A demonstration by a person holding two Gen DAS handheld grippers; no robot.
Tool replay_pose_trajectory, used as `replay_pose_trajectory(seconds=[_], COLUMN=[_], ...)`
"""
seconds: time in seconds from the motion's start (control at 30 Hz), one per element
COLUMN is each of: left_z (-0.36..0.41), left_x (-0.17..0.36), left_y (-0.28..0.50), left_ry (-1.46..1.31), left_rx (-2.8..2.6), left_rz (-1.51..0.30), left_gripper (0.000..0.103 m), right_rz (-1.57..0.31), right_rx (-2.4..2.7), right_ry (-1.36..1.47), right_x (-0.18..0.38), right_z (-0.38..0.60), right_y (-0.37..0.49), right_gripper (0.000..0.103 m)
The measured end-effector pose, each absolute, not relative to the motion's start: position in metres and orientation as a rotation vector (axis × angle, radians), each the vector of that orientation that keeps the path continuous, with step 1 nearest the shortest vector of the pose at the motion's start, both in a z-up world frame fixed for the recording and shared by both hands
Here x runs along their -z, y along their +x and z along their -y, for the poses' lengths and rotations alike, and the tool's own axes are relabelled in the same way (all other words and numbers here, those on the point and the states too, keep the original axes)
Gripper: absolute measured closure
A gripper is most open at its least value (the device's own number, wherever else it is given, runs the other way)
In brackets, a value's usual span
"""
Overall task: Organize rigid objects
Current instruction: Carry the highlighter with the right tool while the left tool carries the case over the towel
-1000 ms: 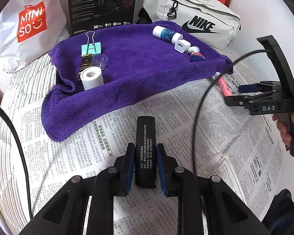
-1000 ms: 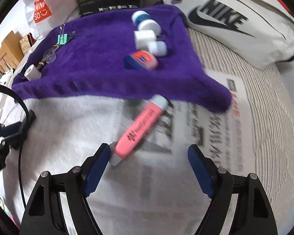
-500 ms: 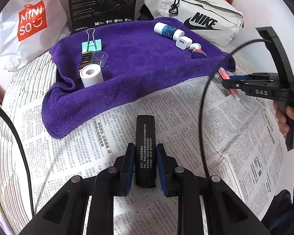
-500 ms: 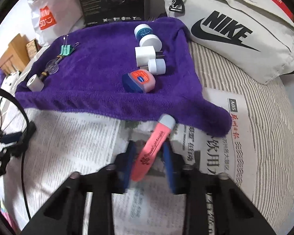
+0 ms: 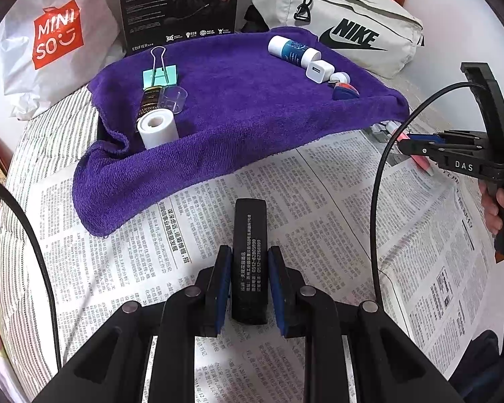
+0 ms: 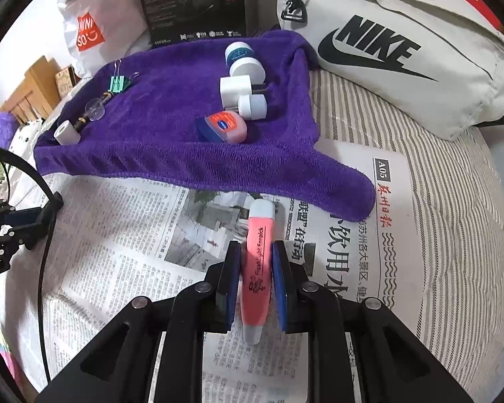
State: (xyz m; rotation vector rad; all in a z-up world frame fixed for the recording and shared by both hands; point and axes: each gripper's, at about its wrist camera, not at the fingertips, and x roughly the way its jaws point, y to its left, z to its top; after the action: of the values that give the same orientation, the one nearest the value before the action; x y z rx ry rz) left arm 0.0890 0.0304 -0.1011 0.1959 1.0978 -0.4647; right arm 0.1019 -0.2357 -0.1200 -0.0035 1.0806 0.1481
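Observation:
My left gripper [image 5: 249,262] is shut on a black rectangular bar [image 5: 248,235] with white print, held over the newspaper [image 5: 319,208]. My right gripper [image 6: 257,262] is shut on a pink highlighter [image 6: 258,262] with grey ends, just in front of the purple towel [image 6: 171,127]; it also shows at the right of the left wrist view [image 5: 420,147]. On the towel lie a white roll [image 5: 158,127], a clear cup [image 5: 173,97], a teal binder clip [image 5: 159,74], a white-blue tube [image 5: 292,50], a white charger [image 5: 319,70] and a blue-orange tin [image 6: 223,126].
A Nike bag [image 6: 403,50], a black Edifier box [image 5: 179,3] and a Miniso bag [image 5: 55,37] stand behind the towel. A black cable [image 5: 379,181] arcs over the newspaper in the left wrist view. Striped bedding [image 6: 453,235] lies around the paper.
My right gripper closed on the pink highlighter, which turned to lie along the fingers, and moved closer to the towel. My left gripper kept its hold on the black bar.

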Motion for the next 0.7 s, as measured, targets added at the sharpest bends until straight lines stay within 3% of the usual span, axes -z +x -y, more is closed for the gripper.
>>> replay_pose_trajectory(seconds=[0.7], left_z=[-0.042], left_x=[0.089], left_y=[0.086], left_ry=[0.127], left_rx=[0.458], left_rz=[-1.103], left_gripper=[0.082], right_rz=[-1.079], right_rx=[-0.177], right_ry=[0.054], right_x=[0.116], right_z=[0.251], right_y=[0.083], right_gripper=[0.086])
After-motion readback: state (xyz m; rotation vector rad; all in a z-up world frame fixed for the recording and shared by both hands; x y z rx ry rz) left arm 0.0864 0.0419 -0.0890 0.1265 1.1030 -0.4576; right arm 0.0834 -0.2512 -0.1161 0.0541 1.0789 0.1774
